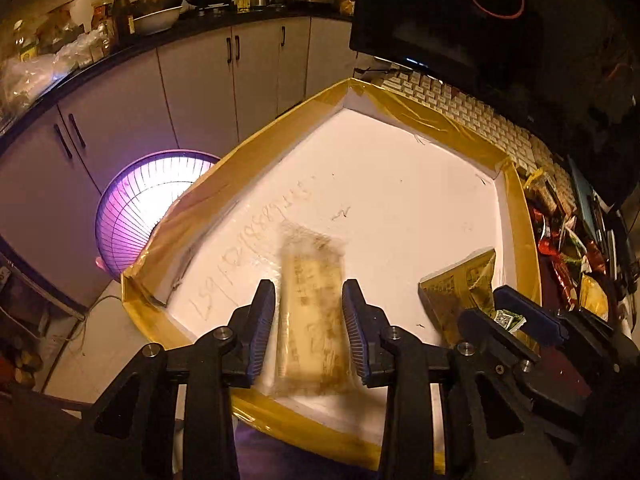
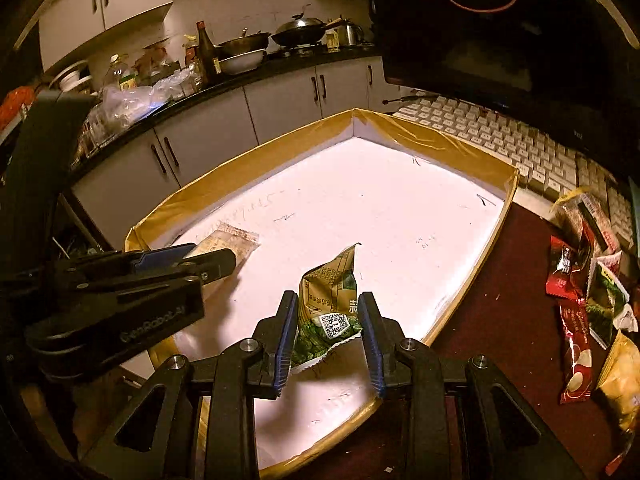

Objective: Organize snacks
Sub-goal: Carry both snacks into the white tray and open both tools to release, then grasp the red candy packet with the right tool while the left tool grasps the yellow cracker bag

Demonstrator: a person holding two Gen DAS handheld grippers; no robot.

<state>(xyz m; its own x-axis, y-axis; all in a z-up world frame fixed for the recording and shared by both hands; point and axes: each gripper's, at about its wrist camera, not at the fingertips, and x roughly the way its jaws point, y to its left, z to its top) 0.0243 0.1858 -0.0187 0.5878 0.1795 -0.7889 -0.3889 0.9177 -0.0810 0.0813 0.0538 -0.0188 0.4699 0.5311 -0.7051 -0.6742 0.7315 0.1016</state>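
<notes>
Left gripper at lower centre of its frame, jaws apart, a blurred pale snack bar loose between them over the white tray. Right gripper at lower centre of its frame, jaws slightly apart around a green-and-tan snack packet, inside the tray. More snack packets heaped at right on the table.

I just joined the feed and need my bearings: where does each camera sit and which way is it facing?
Left wrist: sits on the left claw, angled down into the white tray, pale snack packet between its fingers; the right claw shows at right.
Right wrist: sits on the right claw, angled down at the tray, green snack packet between its fingers; the left claw shows at left.
Shared: tray, both packets, keyboard, kitchen counter.
</notes>
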